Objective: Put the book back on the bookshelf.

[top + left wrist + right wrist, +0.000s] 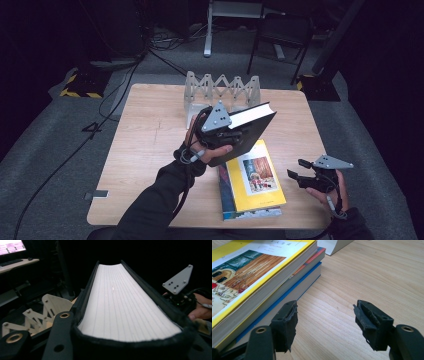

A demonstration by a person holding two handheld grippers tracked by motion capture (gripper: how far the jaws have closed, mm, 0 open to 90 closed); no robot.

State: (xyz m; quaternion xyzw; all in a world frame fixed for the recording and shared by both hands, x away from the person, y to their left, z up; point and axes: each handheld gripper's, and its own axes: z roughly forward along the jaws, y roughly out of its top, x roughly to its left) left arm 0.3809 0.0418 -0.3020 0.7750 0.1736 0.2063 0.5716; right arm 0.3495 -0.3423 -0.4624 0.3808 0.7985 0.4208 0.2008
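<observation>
Left hand-held gripper (227, 134) clamped on black hardcover book (250, 127), held tilted above worktop (150, 145) centre, white page edge facing 1 o'clock. Folding white book rack (222, 90) at 12 o'clock. Stack with yellow-cover book (255, 180) on top at 5 o'clock. Right hand-held gripper (296, 176), jaws apart, nothing between, just beside stack at 3 o'clock.

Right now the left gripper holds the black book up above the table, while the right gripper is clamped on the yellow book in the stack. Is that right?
Not quite. The left gripper does hold the black book up, but the right gripper clamps nothing: in the right gripper view its jaws stand open over bare table, beside the yellow book.
</observation>
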